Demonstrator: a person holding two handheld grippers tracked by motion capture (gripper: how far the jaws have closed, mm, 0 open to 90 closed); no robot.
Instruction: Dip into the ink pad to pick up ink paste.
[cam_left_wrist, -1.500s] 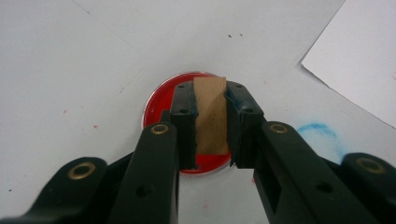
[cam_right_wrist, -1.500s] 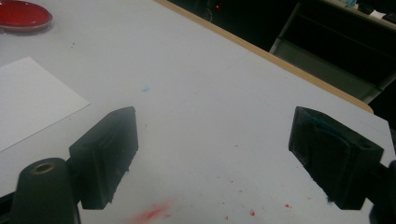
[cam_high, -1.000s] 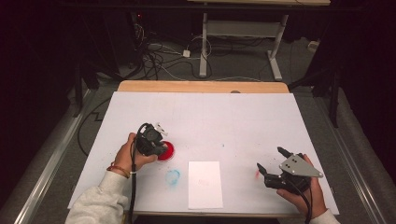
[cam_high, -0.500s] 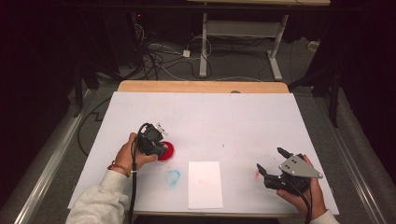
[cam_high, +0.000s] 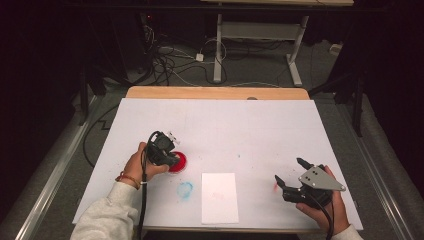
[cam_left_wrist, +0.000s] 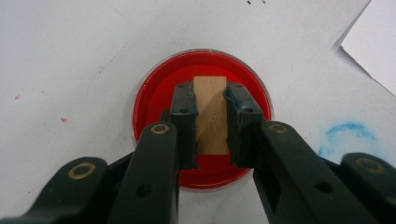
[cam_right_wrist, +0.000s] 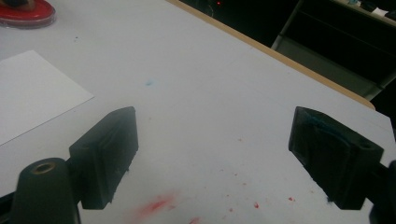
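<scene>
A round red ink dish (cam_high: 181, 163) sits on the white table cover (cam_high: 250, 130), left of centre. My left gripper (cam_high: 175, 156) points down into it. In the left gripper view the jaws (cam_left_wrist: 210, 100) are shut on a small upright wooden block (cam_left_wrist: 211, 121), which stands in the red dish (cam_left_wrist: 154, 102). My right gripper (cam_high: 289, 170) rests near the front right corner, held in a hand, its jaws wide open. Between its jaws (cam_right_wrist: 219, 140) I see bare table. The red dish (cam_right_wrist: 28, 11) appears far off in the right gripper view.
A white sheet of paper (cam_high: 220, 197) lies at the front middle, also in the right gripper view (cam_right_wrist: 32, 88). A blue ink ring (cam_high: 185, 190) marks the cover beside it. Red smears (cam_right_wrist: 156, 205) lie by the right gripper. The wooden table edge (cam_high: 215, 93) runs along the far side.
</scene>
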